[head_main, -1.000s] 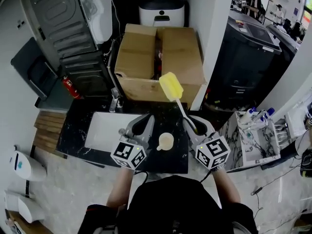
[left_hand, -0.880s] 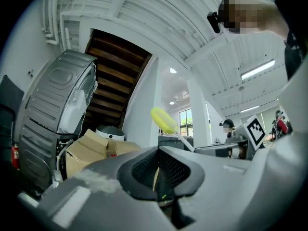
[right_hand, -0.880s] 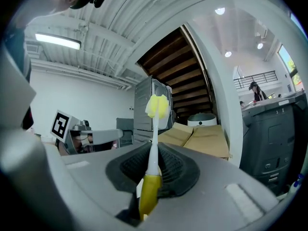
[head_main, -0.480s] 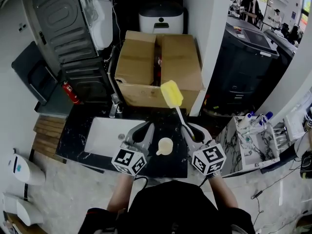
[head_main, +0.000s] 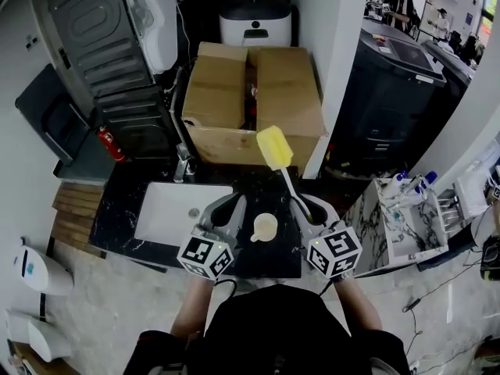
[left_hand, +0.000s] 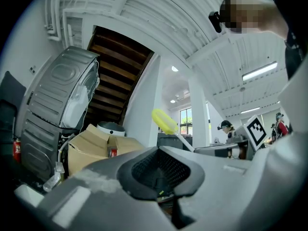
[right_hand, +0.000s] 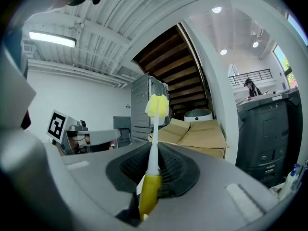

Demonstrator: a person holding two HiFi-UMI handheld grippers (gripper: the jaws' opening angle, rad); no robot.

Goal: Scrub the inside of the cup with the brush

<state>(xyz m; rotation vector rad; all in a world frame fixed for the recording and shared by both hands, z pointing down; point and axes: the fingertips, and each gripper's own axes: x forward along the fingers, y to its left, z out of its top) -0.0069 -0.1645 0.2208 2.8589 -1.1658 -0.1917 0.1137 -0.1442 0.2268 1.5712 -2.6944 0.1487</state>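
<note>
A cardboard box (head_main: 234, 92) is sitting behind the dark tabletop (head_main: 125, 209), and a white sink (head_main: 168, 213) is lying in the tabletop's left part. The left gripper (head_main: 232, 201) is hovering by the sink's right edge, its jaws pressed together on nothing. The right gripper (head_main: 303, 207) is clamping the yellow handle of the brush (head_main: 273, 148), whose sponge head is pointing up toward the box. The cream cup (head_main: 265, 226) is standing on the tabletop between both grippers.

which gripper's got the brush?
The right gripper: its jaws are shut on the yellow handle of the brush. The left gripper is shut with nothing between its jaws.
</note>
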